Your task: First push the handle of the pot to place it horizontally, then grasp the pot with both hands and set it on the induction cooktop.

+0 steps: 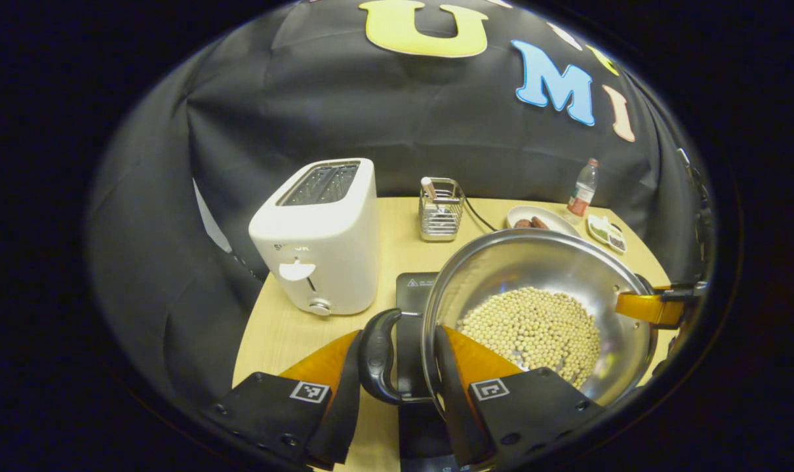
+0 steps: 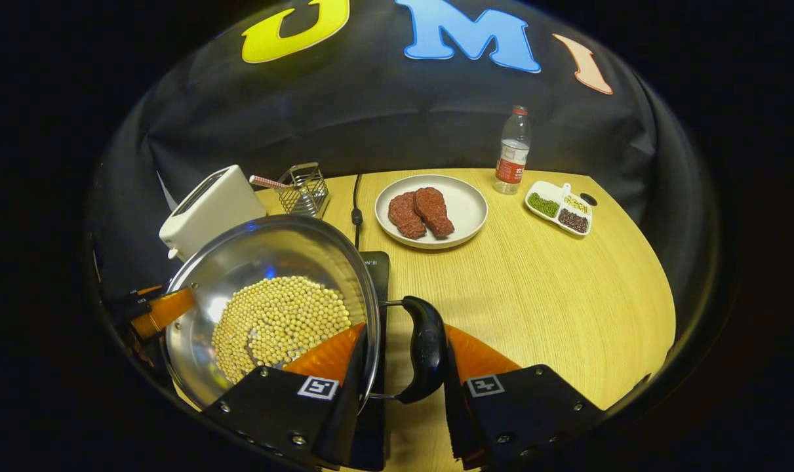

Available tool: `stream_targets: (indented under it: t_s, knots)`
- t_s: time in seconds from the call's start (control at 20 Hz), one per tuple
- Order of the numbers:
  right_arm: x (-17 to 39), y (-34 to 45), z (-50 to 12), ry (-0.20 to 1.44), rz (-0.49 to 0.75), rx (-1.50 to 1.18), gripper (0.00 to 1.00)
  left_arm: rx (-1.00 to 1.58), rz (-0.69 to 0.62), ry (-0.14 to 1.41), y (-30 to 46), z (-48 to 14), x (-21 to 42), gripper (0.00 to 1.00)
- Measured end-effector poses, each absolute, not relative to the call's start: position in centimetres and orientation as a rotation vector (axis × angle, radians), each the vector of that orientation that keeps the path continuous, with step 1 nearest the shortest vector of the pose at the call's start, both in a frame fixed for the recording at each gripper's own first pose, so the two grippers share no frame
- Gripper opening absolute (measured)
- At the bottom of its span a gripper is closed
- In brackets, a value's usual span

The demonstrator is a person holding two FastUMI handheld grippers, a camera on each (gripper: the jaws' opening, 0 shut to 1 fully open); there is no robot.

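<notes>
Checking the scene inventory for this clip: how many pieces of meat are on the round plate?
2. Both reddish-brown raw steaks lie side by side, touching, on the round white plate: one on the left, one on the right. Nothing seems hidden beneath them.

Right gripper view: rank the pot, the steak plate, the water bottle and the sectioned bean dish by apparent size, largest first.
1. Pot, though it is nearest the camera.
2. Steak plate.
3. Water bottle and sectioned bean dish look about alike; not ranked.

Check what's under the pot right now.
The cooktop, a dark slab, shows under the pot at its edge. The pot covers most of it. I cannot tell whether the base touches it.
</notes>
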State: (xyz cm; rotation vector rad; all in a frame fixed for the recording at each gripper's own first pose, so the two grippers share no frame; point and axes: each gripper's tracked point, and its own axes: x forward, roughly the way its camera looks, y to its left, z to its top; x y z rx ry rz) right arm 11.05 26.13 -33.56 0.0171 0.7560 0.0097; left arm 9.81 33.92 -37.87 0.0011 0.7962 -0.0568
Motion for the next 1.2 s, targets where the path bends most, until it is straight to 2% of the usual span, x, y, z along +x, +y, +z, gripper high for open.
stream_targets:
  t_s: [0.2,0.25,0.3,0.35,0.4,0.5,0.6,0.65,0.7,0.85,0.9,0.95,1.0,1.05,1.1,1.15,1.2]
  knots:
    - [11.0,26.5,-34.1,0.755,-0.004,0.019,0.56,0.013,-0.073,0.786,34.3,-38.0,10.1,0.64]
    - [11.0,26.6,-34.4,0.759,-0.009,0.023,0.56,0.015,-0.076,0.787,34.4,-38.2,10.3,0.60]
    - [11.1,26.6,-34.6,0.763,-0.014,0.025,0.57,0.020,-0.079,0.787,34.5,-38.6,10.5,0.61]
    - [11.1,26.6,-34.7,0.762,-0.018,0.024,0.56,0.020,-0.080,0.780,34.6,-38.5,10.5,0.67]
    - [11.1,26.7,-34.7,0.758,-0.018,0.028,0.56,0.016,-0.078,0.776,34.8,-38.7,10.6,0.67]
    - [11.2,26.9,-35.1,0.760,-0.015,0.044,0.56,0.014,-0.081,0.763,35.0,-38.7,10.8,0.61]
    - [11.4,27.1,-35.2,0.757,-0.002,0.054,0.57,0.022,-0.085,0.745,35.2,-38.6,11.0,0.65]
    - [11.4,27.2,-35.2,0.758,0.003,0.061,0.57,0.018,-0.081,0.735,35.3,-38.5,11.0,0.64]
    - [11.7,27.2,-35.2,0.757,0.009,0.052,0.57,0.010,-0.067,0.724,35.3,-38.5,10.9,0.72]
    - [12.3,27.4,-35.3,0.759,0.035,0.044,0.57,-0.071,-0.030,0.727,35.7,-38.6,10.5,0.72]
    - [12.3,27.3,-35.2,0.757,0.045,0.039,0.57,-0.087,-0.012,0.733,36.1,-38.9,10.1,0.81]
    - [12.3,27.3,-35.1,0.750,0.052,0.028,0.61,-0.104,0.003,0.728,36.5,-38.7,9.9,0.94]
    - [12.3,27.1,-34.5,0.735,0.066,0.022,0.63,-0.123,0.013,0.716,36.7,-38.4,9.7,0.91]
    - [12.2,27.1,-34.1,0.715,0.081,0.015,0.69,-0.116,0.029,0.685,37.1,-37.1,9.2,1.00]
    - [12.0,27.0,-33.2,0.692,0.103,0.012,0.81,-0.090,0.040,0.654,37.5,-36.0,9.0,0.96]
    - [11.9,26.8,-32.6,0.668,0.117,0.004,0.95,-0.054,0.060,0.612,37.8,-34.3,8.7,1.00]
    - [11.4,26.4,-31.6,0.644,0.129,-0.001,0.96,-0.036,0.074,0.574,37.8,-32.7,8.6,1.00]
